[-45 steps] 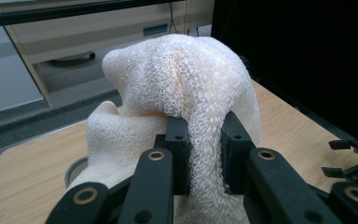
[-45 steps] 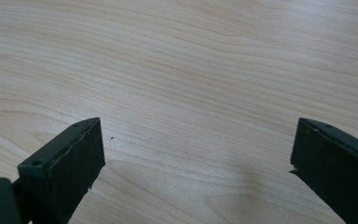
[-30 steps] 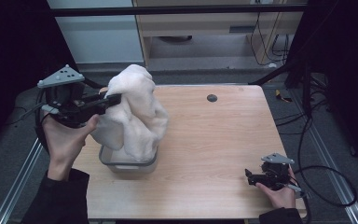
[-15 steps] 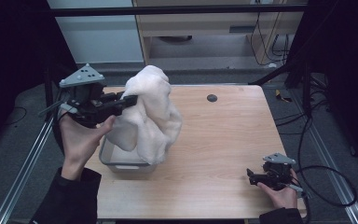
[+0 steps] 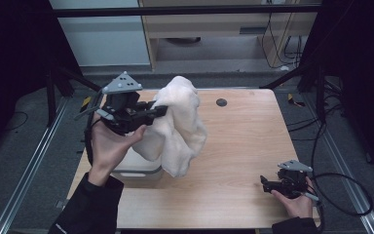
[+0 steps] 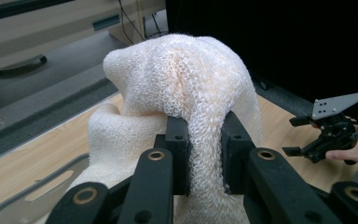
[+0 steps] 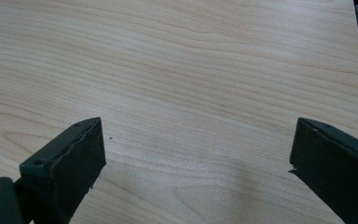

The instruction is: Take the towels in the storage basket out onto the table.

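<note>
— Left side? Lifted above the left half of the light wooden desk (image 5: 243, 146): left gripper (image 5: 161, 110), black, with a grey three-cornered plate on top, held in the person's left hand (image 5: 108, 146).

— Jaws there? Clamped on a fold of a cream-white, loopy-knit towel (image 5: 177, 126), pinched between the two black jaws in the left gripper view, with the fabric bulging up over them (image 6: 186, 88) and hanging down past them.

— And where exactly, the towel? Raised off the desk, draped down from the jaws, lower end dangling just above the wood beside a pale grey plastic bin (image 5: 136, 170) at the desk's left front. Cannot tell whether the hanging cloth touches the bin. Rim of that bin also seen at lower left in the left gripper view (image 6: 32, 196).

— Right side? Low at the desk's front right corner: right gripper (image 5: 265, 184), black, with cable trailing off to the right, held in the right hand (image 5: 297, 202). Also visible far off in the left gripper view (image 6: 298, 150).

— Jaws? Spread wide apart, nothing between them but bare wood grain in the right gripper view (image 7: 196, 158).

— Anything else on the desk? Small dark round spot (image 5: 221, 102) near the far edge, well apart from both grippers.
</note>
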### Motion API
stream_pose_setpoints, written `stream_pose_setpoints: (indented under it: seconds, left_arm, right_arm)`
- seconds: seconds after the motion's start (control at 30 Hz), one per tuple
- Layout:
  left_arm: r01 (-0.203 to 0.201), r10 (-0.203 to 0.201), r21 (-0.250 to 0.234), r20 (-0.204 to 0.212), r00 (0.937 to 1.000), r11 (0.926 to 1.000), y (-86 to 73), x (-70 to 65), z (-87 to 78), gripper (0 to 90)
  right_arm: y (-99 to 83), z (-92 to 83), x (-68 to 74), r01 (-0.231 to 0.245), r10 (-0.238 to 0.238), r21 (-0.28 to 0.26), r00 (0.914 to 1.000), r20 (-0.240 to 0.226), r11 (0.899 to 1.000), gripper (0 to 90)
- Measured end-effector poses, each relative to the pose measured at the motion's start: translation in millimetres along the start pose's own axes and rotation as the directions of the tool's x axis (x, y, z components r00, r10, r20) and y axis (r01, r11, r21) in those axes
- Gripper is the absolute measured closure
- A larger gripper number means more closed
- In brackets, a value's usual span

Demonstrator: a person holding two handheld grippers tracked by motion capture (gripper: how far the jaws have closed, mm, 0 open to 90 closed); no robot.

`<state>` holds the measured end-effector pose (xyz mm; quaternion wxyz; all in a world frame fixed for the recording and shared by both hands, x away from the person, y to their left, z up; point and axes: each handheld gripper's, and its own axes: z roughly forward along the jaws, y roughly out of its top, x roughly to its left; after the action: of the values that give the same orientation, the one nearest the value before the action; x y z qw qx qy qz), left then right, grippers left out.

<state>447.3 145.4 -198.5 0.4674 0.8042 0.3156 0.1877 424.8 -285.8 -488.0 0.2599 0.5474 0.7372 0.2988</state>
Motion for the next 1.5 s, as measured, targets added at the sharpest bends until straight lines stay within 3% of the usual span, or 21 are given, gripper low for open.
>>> stream_pose_setpoints:
  seconds: [0.67,1.17,1.5]
  left_arm:
    - [-0.032,0.029,0.085,0.038,0.9988,0.9959,-13.6,-20.5,63.0,76.6]
    - [-0.009,-0.005,0.159,0.086,0.9963,0.9872,-37.9,-24.1,123.9,76.5]
    - [-0.016,-0.008,0.198,0.120,0.9927,0.9802,-58.1,-31.5,163.2,76.4]
  right_arm:
    - [-1.4,1.3,-1.4,0.008,-0.008,-0.006,1.0000,-0.001,1.000,3.4]
    - [-2.3,1.4,-1.0,0.011,-0.011,-0.019,0.9999,0.004,1.000,3.3]
    - [-3.4,3.0,-0.5,0.022,-0.022,-0.018,0.9997,0.006,1.000,3.4]
